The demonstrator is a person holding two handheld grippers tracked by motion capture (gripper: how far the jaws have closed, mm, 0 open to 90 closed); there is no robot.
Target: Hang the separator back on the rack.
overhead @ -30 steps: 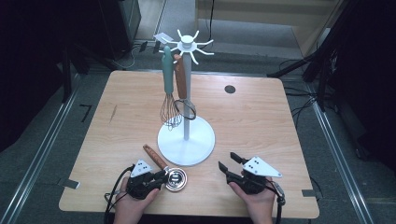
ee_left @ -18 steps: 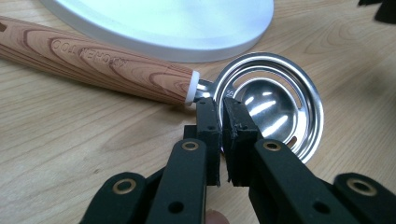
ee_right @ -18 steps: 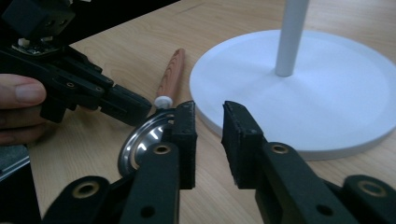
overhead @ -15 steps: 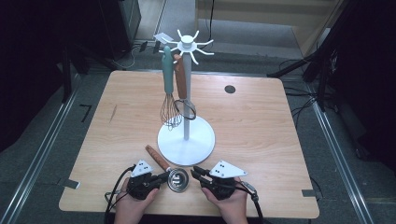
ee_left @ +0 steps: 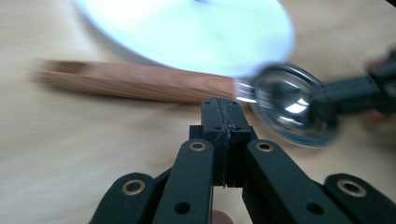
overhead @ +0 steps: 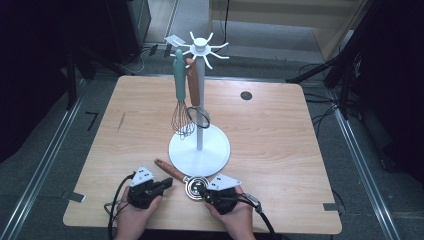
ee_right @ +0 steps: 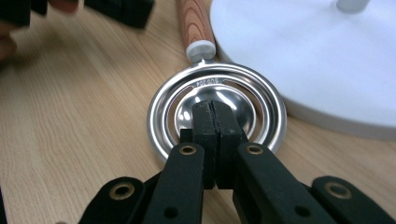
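A steel egg separator with a wooden handle lies on the table just in front of the white utensil stand's base. My left gripper is shut with nothing in it, its tips close to the handle where it meets the steel rings. My right gripper has just been closing. It is now shut with nothing between its jaws, and its tips are over the separator's middle cup.
A teal-handled whisk and a wooden-handled utensil hang from the stand's hooks. The stand's base lies right behind the separator. Both hands rest near the table's front edge. A dark round hole marks the far right of the tabletop.
My right gripper has moved left from the table's right side to the separator and its jaws have closed. The left gripper's jaws have closed too; it has barely shifted.
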